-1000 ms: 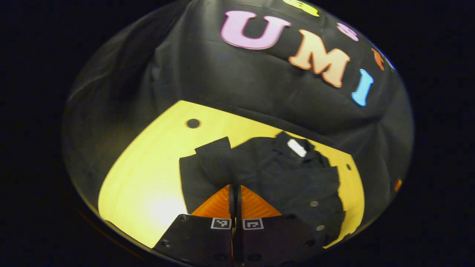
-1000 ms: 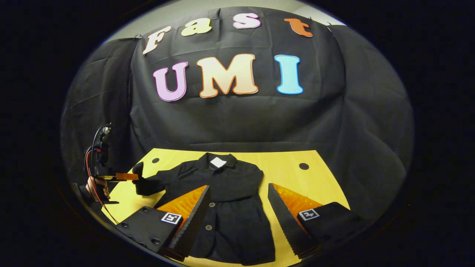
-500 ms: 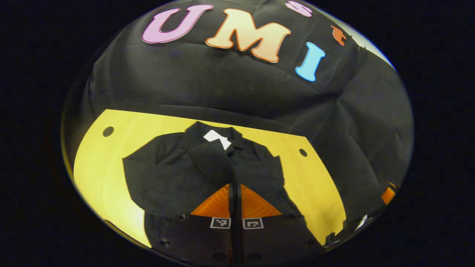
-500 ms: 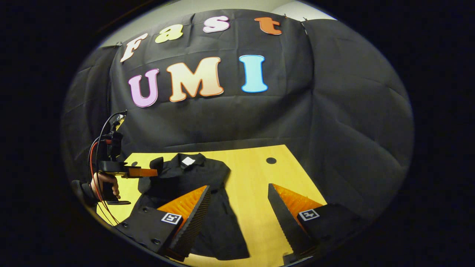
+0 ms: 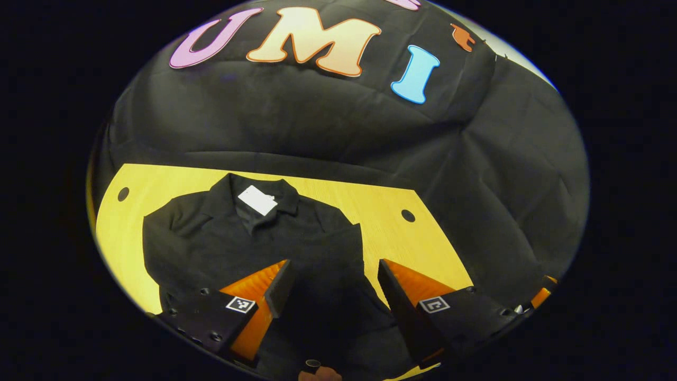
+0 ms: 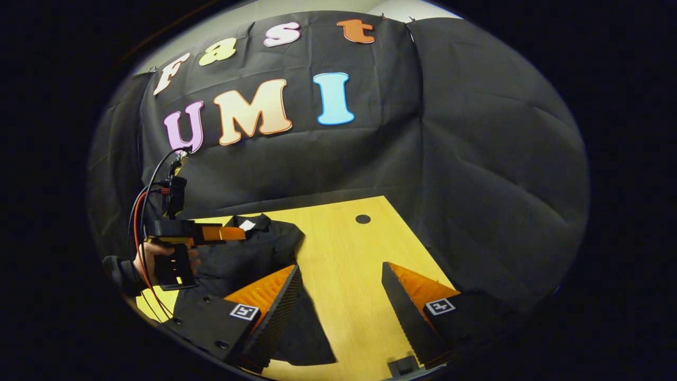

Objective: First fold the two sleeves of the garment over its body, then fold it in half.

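Both grippers, left (image 5: 333,288) and right (image 6: 341,293), jaws spread, empty, above the black garment (image 5: 238,248).

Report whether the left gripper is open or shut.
Open: in the left gripper view the left gripper has its fingers spread apart above the jacket.

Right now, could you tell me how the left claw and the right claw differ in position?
The left claw hangs over the black jacket; the right claw hangs over bare table beside the jacket's edge. Both stand open, gripping nothing.
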